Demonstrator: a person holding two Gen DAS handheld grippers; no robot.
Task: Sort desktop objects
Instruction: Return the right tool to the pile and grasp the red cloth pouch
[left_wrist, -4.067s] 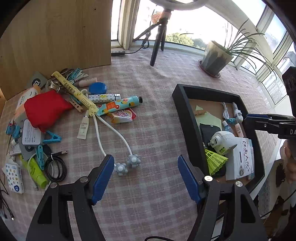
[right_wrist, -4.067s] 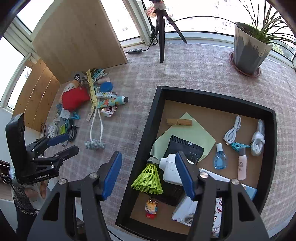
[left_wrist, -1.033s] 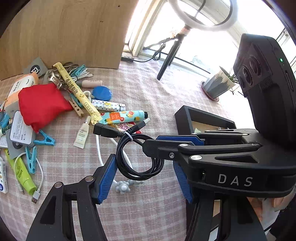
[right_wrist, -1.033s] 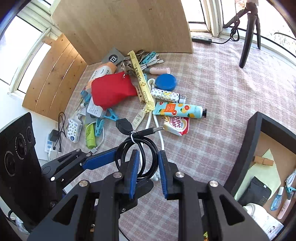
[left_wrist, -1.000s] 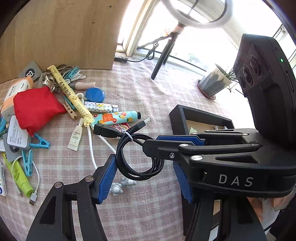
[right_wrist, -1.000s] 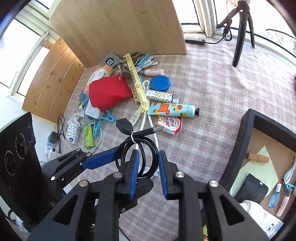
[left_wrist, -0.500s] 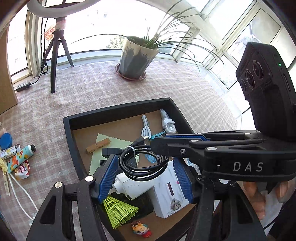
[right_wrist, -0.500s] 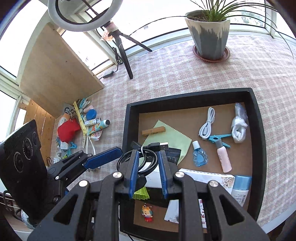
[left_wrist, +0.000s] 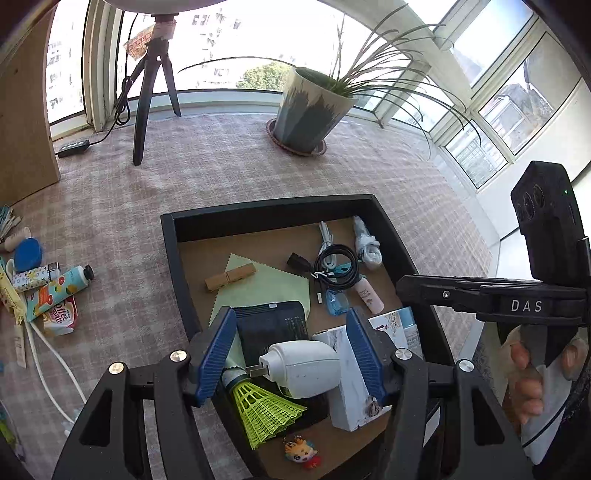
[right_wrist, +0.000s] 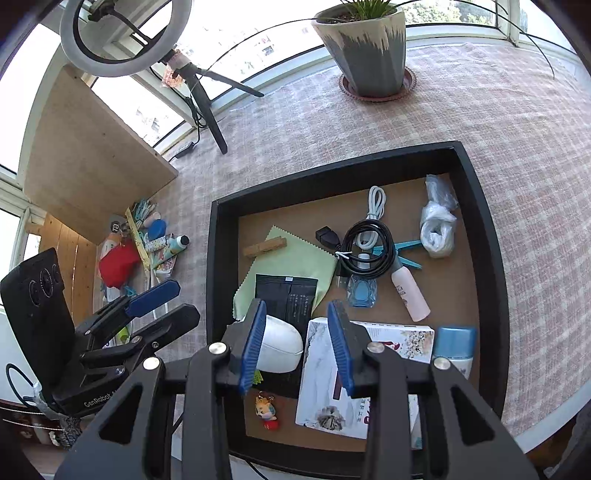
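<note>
A coiled black USB cable (right_wrist: 364, 245) lies in the black tray (right_wrist: 484, 236), on a white cable and a blue eye-drop bottle; it also shows in the left wrist view (left_wrist: 334, 267). My right gripper (right_wrist: 297, 343) is open and empty above the tray's near side. My left gripper (left_wrist: 291, 358) is open and empty above a white gadget (left_wrist: 303, 365) and a yellow shuttlecock (left_wrist: 264, 410). A pile of unsorted items (left_wrist: 40, 288) lies left of the tray.
The tray (left_wrist: 170, 258) also holds a green cloth (left_wrist: 266, 286), a wooden clip, a black pouch, a pink bottle, a booklet and a small toy figure. A potted plant (left_wrist: 308, 110) and a tripod (left_wrist: 146, 92) stand at the back. A wooden board stands at the left.
The right gripper carried the black cable from the pile to the tray, let it go and opened. The cable now lies in the tray. Both grippers have drawn back.
</note>
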